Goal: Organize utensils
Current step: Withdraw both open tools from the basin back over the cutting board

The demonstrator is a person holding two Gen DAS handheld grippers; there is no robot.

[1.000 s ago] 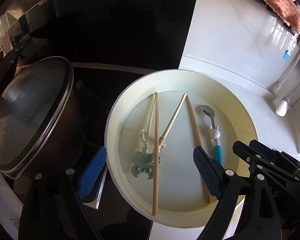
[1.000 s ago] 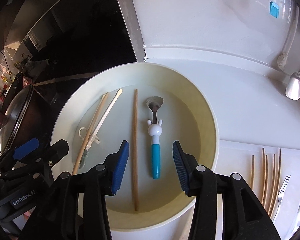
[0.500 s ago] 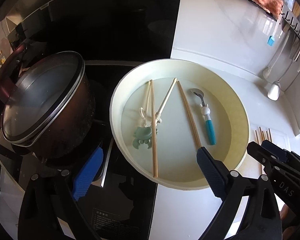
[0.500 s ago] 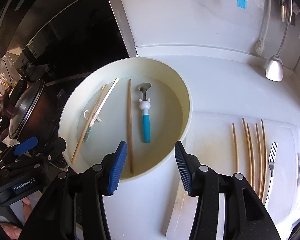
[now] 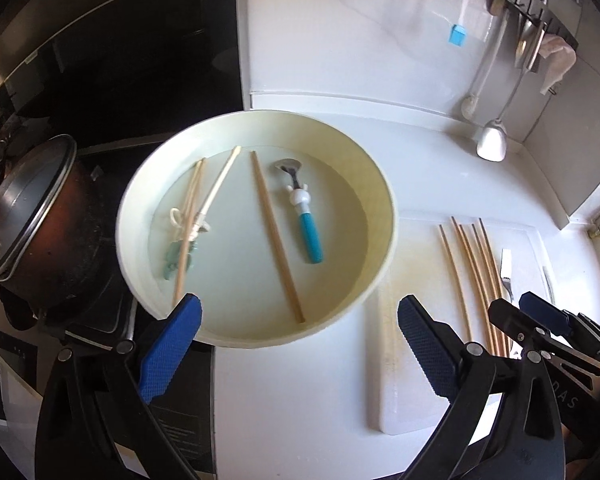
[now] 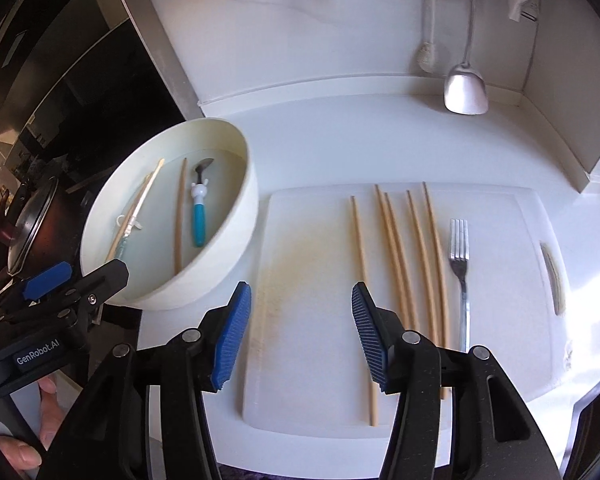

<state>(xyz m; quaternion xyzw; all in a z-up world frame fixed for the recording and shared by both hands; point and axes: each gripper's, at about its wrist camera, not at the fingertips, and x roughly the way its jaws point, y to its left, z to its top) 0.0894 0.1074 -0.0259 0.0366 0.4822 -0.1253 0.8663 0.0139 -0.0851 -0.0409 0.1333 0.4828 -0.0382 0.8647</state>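
Note:
A cream bowl [image 5: 384, 184] [image 6: 248, 184] holds a blue-handled child's spoon [image 5: 308, 228] [image 6: 199, 216], a wooden chopstick [image 5: 278, 240] [image 6: 179, 216] and white training chopsticks [image 5: 196, 208] [image 6: 134, 208]. Right of it a white cutting board [image 6: 312, 280] [image 5: 408, 380] carries several wooden chopsticks [image 6: 396, 248] [image 5: 476, 268] and a fork [image 6: 460, 264] [image 5: 506, 268]. My left gripper [image 5: 296, 348] is open and empty above the bowl's near rim. My right gripper [image 6: 300, 332] is open and empty above the board's near left part.
A lidded dark pot [image 5: 28, 216] [image 6: 24, 220] stands on the black cooktop left of the bowl. A ladle [image 6: 466, 88] [image 5: 492, 140] and a blue brush [image 5: 458, 34] hang on the back wall. The white counter meets a wall at the right.
Both grippers have pulled back and up from the bowl and shifted right. The cutting board with chopsticks and fork has come into view. Both stay open and empty.

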